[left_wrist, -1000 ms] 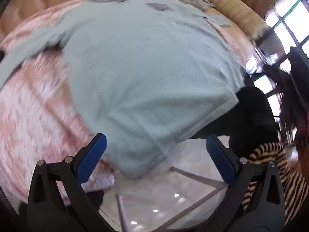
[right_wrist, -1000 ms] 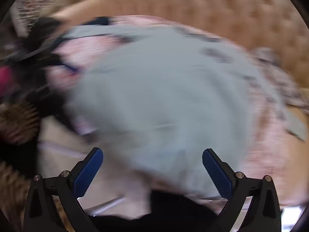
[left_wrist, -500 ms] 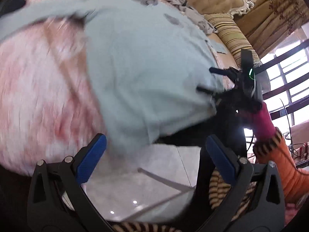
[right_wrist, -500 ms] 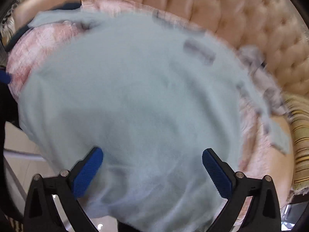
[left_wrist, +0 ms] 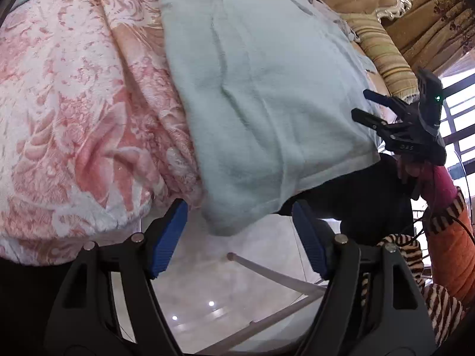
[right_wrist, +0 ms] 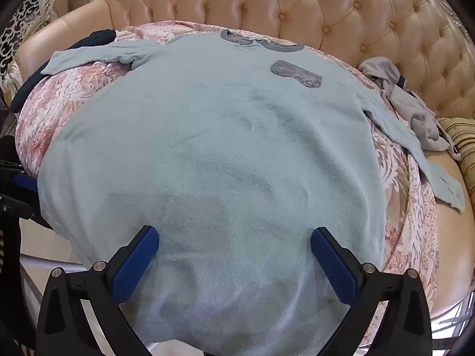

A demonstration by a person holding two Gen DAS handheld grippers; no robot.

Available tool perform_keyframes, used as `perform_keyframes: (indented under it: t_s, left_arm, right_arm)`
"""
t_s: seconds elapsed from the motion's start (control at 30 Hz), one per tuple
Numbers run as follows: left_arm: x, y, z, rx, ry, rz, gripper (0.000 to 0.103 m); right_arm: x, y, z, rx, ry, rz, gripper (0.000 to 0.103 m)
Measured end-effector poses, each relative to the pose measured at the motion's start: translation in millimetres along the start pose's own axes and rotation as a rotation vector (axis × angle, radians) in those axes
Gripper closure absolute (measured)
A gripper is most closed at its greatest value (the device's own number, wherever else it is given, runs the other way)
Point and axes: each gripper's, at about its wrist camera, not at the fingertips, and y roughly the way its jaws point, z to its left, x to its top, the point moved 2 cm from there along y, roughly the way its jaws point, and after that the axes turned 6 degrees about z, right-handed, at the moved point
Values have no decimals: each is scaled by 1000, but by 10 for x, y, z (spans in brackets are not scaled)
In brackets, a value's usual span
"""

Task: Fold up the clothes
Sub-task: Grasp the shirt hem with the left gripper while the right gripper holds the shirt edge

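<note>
A pale blue-green long-sleeved shirt (right_wrist: pixel 213 136) with a grey chest pocket lies spread flat, front up, on a pink patterned blanket (right_wrist: pixel 59 98) over a tufted sofa. Its hem hangs over the front edge. My right gripper (right_wrist: pixel 234 264) is open, its fingers straddling the hem near the middle. My left gripper (left_wrist: pixel 239 233) is open just below the shirt's hanging left hem corner (left_wrist: pixel 225 222), not touching it. The right gripper also shows in the left wrist view (left_wrist: pixel 374 109), open at the shirt's far side.
A crumpled grey garment (right_wrist: pixel 406 101) lies at the sofa's back right. A dark garment (right_wrist: pixel 59 56) lies at the left. A striped cushion (left_wrist: pixel 383 56) sits at the sofa's end. Glossy tiled floor (left_wrist: pixel 207 290) with thin metal rods lies below.
Both grippers swung and settled at the shirt's hem. The left view turned toward the blanket and left hem corner; the right view moved from the left side to centred over the shirt.
</note>
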Motion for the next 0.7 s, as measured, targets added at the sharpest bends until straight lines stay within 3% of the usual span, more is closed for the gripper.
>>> perform_keyframes:
  t_s: [0.03, 0.1, 0.17, 0.23, 0.5, 0.6, 0.7]
  left_arm:
    - [5, 27, -14, 11, 13, 6, 59]
    - [-1, 84, -46, 31, 26, 13, 77]
    - [12, 110, -47, 39, 29, 17, 81]
    - [21, 88, -34, 35, 31, 15, 92]
    - [-86, -259, -389, 94, 70, -52, 96]
    - [-44, -499, -586, 52, 74, -76, 96]
    - [45, -741, -706, -30, 52, -86, 96]
  right_arm:
    - [-20, -21, -7, -1, 1, -1, 0]
    - [-52, -59, -16, -2, 2, 0, 0]
    - [-40, -56, -10, -5, 2, 8, 0]
    - [-33, -56, -11, -5, 1, 15, 0]
    - [11, -47, -18, -3, 3, 62, 0]
    - [12, -98, -40, 4, 1, 58, 0]
    - [-42, -313, -123, -1, 29, -19, 0]
